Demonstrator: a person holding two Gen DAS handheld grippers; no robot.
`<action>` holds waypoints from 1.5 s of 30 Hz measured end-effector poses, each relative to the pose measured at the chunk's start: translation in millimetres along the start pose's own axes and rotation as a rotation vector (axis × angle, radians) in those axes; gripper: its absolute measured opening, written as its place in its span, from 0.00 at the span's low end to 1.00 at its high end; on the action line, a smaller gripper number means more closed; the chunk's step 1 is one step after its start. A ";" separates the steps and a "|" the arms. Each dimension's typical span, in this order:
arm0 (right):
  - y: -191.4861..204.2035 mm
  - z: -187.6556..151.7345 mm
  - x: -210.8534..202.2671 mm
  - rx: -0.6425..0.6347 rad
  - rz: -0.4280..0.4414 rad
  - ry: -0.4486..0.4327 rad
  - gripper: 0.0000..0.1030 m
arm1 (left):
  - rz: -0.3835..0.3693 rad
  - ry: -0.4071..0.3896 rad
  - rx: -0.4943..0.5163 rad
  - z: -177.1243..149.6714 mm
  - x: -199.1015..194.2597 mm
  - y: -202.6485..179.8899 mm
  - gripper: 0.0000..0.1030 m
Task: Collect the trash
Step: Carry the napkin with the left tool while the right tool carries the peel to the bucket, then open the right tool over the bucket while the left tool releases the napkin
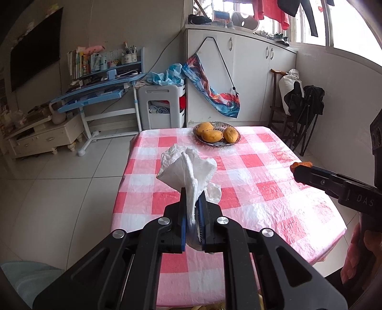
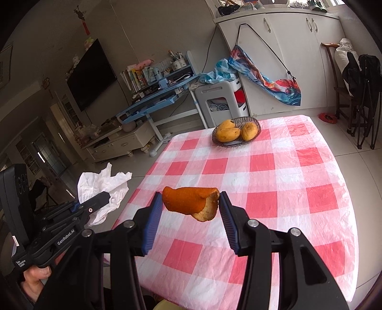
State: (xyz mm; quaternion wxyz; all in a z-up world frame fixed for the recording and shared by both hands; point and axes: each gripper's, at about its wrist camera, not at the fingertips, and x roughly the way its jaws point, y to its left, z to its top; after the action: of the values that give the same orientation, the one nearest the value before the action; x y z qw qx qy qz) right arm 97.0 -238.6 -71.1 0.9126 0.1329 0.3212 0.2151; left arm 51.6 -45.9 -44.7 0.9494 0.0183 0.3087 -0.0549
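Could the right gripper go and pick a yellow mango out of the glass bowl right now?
Probably not as things stand. The checked tablecloth between it and the bowl of mangoes is bare, but the right gripper is already shut on a piece of orange peel.

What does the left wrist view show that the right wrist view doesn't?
Only the left wrist view shows the left gripper clamping the white tissue head-on, and clothes hanging at the window. Only the right wrist view shows the whole orange peel between the right gripper fingers. Both show the checked tablecloth and the basket of mangoes.
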 end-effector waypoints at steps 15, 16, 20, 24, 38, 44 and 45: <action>53.0 -121.8 0.4 -0.093 0.030 0.332 0.48 | -0.002 0.024 -0.016 -37.8 -27.8 2.1 0.08; 55.8 -129.4 1.4 -0.101 0.027 0.361 0.48 | -0.003 0.026 -0.016 -41.5 -29.9 2.0 0.08; 62.0 -148.4 1.3 -0.135 -0.010 0.416 0.63 | -0.004 0.036 -0.020 -53.6 -37.0 4.9 0.08; 51.0 -139.3 -12.2 -0.074 -0.031 0.345 0.71 | -0.033 0.065 -0.046 -67.9 -41.5 7.6 0.08; 10.7 -105.3 -76.1 0.158 -0.085 -0.038 0.83 | -0.147 0.382 0.112 -160.3 -30.5 -62.4 0.08; 6.6 -104.7 -71.0 0.169 -0.101 -0.030 0.85 | -0.148 0.599 0.178 -196.6 -10.9 -72.9 0.18; 6.6 -104.6 -70.8 0.165 -0.103 -0.028 0.85 | -0.144 0.604 0.187 -197.8 -10.7 -73.8 0.23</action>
State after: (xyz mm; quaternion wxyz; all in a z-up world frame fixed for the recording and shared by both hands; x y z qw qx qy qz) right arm -22.0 -255.8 -110.5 0.9129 0.1939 0.3314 0.1387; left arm -81.1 -104.6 -198.4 0.8027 0.0991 0.5706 -0.1420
